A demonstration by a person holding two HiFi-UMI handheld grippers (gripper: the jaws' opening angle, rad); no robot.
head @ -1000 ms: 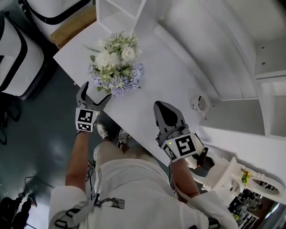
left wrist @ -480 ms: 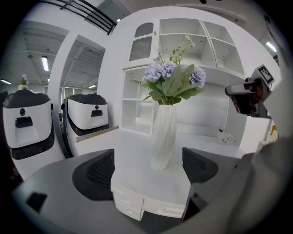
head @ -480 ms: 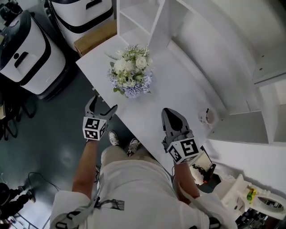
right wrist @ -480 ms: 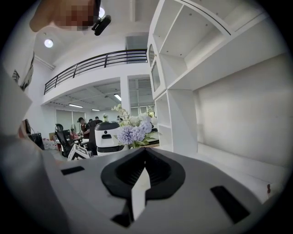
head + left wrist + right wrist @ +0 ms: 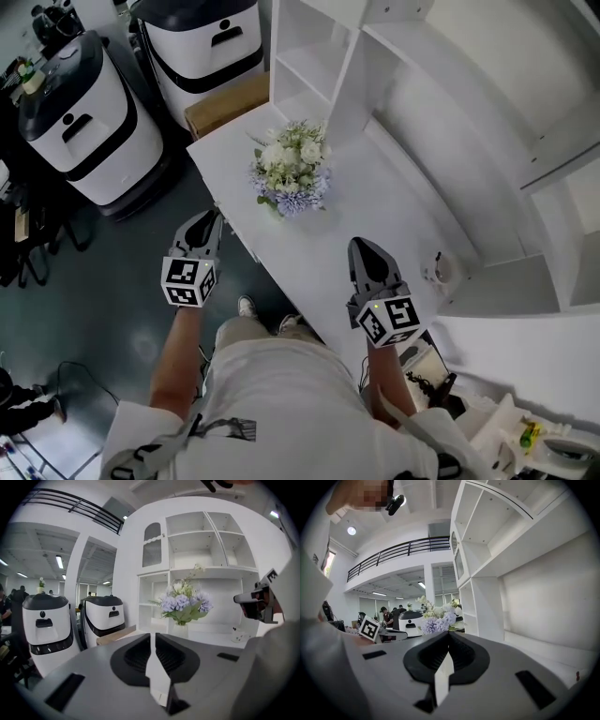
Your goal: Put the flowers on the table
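Observation:
A bunch of white and pale purple flowers (image 5: 293,169) stands in a white vase on the white table (image 5: 375,211), near its far left corner. The flowers (image 5: 185,602) also show in the left gripper view, upright and well ahead of the jaws, and the flowers (image 5: 437,616) show beyond the right jaws too. My left gripper (image 5: 204,227) hangs off the table's left edge, over the dark floor, shut on nothing. My right gripper (image 5: 364,251) is over the table's near part, shut and empty.
Two white-and-black machines (image 5: 80,108) stand on the floor to the left. A cardboard box (image 5: 225,103) sits behind the table corner. White shelving (image 5: 319,47) rises at the back. A small white object (image 5: 441,272) lies on the table at the right.
The left gripper's jaws have gone from open to shut and it has pulled back from the vase. The head view has drawn away, so flowers and table look smaller.

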